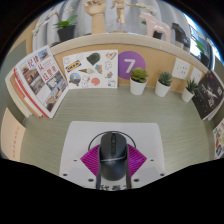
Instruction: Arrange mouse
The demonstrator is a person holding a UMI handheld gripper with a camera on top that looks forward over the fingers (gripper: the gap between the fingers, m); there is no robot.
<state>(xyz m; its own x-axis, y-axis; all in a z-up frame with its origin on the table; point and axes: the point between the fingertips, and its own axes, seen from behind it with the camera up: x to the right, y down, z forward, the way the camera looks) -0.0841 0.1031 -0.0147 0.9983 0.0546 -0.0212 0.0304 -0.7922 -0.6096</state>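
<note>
A dark grey computer mouse (113,154) sits between my gripper's (113,160) two fingers, its nose pointing away from me. The magenta pads (91,158) lie against its left and right sides, so the gripper is shut on the mouse. Beneath the mouse is a white rectangular mat (150,140) lying on the pale green desk top (60,125). I cannot tell whether the mouse rests on the mat or hangs just above it.
Beyond the mat, along a wooden partition, stand printed leaflets (40,78), a poster board (92,68), a purple card with a "7" (128,66) and three small potted plants (139,80). More printed sheets (208,95) lean at the right.
</note>
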